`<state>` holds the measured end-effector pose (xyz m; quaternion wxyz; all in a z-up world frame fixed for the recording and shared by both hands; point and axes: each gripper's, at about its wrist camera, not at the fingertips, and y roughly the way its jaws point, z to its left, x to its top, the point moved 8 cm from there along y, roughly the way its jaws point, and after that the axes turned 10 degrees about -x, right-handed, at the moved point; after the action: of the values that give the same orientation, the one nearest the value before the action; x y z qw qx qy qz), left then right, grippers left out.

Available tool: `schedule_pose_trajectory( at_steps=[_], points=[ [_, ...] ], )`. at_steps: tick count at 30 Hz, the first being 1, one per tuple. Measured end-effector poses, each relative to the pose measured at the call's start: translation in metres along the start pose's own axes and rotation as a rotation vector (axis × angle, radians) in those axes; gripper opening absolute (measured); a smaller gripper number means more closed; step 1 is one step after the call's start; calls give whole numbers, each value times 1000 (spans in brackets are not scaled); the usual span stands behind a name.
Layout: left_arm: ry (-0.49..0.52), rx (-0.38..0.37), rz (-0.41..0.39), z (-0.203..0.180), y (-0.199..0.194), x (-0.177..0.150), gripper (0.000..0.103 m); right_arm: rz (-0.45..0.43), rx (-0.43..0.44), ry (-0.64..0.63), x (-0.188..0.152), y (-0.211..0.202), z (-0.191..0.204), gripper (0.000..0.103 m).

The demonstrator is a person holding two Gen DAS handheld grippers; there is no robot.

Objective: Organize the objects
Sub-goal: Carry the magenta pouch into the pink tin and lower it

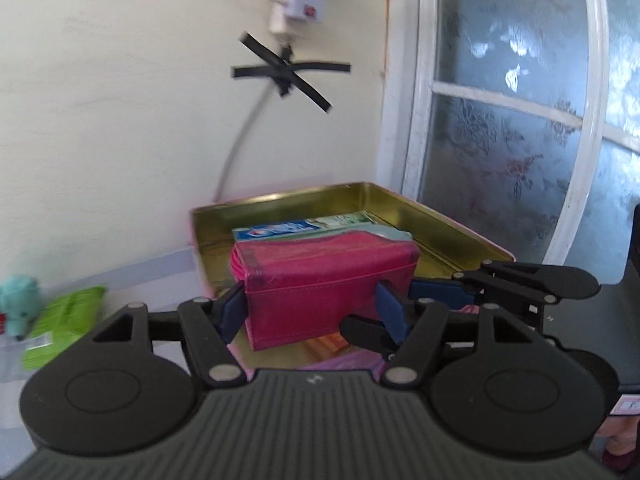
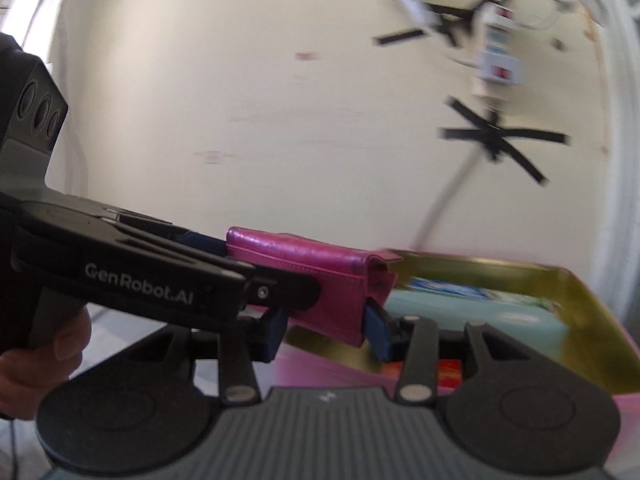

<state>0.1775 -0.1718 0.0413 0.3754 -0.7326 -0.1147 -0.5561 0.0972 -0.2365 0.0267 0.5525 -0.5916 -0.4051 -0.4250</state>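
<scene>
We see a folded magenta wallet point(image 1: 320, 288) of stitched leather-like material held up in the air between both tools. Its broad face is scuffed with dark marks near the upper corners, a line of stitching runs along its lower edge, and the folded layers show at its left end. Our left gripper point(image 1: 310, 312) has its blue pads closed against the wallet's two ends, gripping it across its length. Our right gripper point(image 2: 326, 330) comes in from the side, and its blue pads are pressed on the wallet's lower corner, one on each face.

The wallet hangs just above the near edge of an open rectangular tin with a gold inside and pink outer wall point(image 1: 280, 200). Inside the tin, behind the wallet, lies a blue and white toothpaste box point(image 1: 300, 229) and a pale teal flat thing point(image 2: 460, 312) we cannot identify. Off to the left, on the table, lies a blurred lime-green packet point(image 1: 60, 320).
</scene>
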Motion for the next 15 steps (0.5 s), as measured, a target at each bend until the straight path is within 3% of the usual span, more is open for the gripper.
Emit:
schedule_pose_trajectory(
  at_steps=[3, 5, 8, 12, 15],
  points=[
    [9, 49, 35, 1, 20, -2, 71, 33, -28, 12, -5, 14, -21, 44],
    [8, 107, 48, 6, 24, -4, 78, 50, -49, 6, -9, 29, -26, 45],
    [15, 155, 43, 9, 19, -5, 83, 39, -87, 27, -15, 41, -31, 57],
    [32, 218, 47, 9, 9, -6, 84, 29, -79, 90, -23, 35, -37, 61],
    [-3, 223, 55, 7, 2, -8, 84, 11, -105, 119, -23, 28, -46, 64]
  ],
)
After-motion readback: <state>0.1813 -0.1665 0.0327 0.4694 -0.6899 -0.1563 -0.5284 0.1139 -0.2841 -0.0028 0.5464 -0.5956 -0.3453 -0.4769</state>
